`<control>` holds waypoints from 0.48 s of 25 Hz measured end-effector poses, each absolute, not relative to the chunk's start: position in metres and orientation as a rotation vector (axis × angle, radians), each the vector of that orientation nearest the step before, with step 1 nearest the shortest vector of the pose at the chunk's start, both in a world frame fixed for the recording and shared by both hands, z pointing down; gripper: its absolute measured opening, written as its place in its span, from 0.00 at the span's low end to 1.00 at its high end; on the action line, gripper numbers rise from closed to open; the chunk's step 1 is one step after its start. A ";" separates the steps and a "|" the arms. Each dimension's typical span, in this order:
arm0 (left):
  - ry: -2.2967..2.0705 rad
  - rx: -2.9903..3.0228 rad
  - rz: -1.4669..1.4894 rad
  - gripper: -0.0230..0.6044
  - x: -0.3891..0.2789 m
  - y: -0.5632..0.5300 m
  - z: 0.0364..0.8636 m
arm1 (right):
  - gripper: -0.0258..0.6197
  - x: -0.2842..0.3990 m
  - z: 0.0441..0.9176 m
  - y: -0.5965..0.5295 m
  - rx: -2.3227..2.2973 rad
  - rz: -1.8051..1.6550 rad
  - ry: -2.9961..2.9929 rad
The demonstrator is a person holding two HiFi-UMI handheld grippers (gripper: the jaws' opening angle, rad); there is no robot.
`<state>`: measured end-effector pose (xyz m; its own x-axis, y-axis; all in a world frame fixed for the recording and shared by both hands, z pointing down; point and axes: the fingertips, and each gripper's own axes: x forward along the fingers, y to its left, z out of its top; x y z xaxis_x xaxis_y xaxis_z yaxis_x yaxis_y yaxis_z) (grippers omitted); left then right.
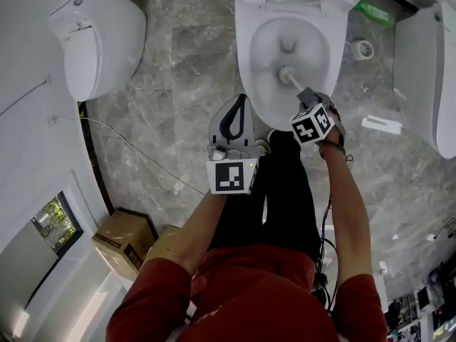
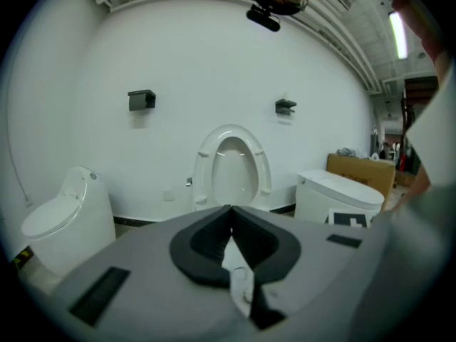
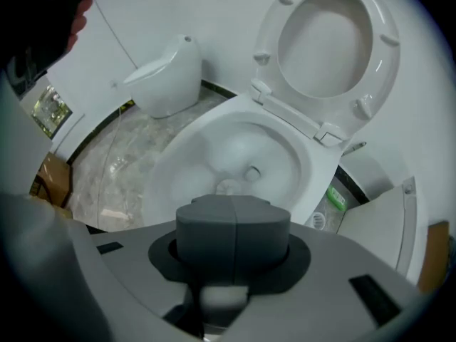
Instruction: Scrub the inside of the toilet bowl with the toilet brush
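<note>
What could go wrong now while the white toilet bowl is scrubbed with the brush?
1. The right tongs hold the white toilet brush by its thin handle alone, so it may twist or slip under pressure.
2. The person's dark trouser legs stand close before the white ceramic toilet bowl; hard strokes may splash them.

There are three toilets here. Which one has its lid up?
The middle toilet, with the brush in its bowl. The left toilet and the right toilet both have their lids down.

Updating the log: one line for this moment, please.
right gripper: shut on brush | brush: head in bowl | left gripper: shut, empty, outside bowl | seat: up
</note>
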<state>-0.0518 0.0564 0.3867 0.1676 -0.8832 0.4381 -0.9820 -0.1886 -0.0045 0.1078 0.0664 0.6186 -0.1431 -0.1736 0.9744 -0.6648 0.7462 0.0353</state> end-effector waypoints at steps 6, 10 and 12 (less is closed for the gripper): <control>-1.893 2.198 0.324 0.04 -0.077 0.093 0.300 | 0.27 0.092 0.527 0.139 0.867 0.745 -1.745; -1.945 2.216 0.234 0.04 -0.090 0.118 0.231 | 0.27 0.112 0.406 0.144 1.187 0.776 -1.817; -1.946 2.233 0.192 0.04 -0.092 0.123 0.196 | 0.27 0.123 0.340 0.137 1.322 0.728 -1.900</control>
<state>-0.0917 0.1233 0.1958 0.1388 -0.9679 0.2097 -0.9902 -0.1321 0.0456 0.1228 0.1370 0.3397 -0.2340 -0.5524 0.8001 -0.9455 0.3210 -0.0550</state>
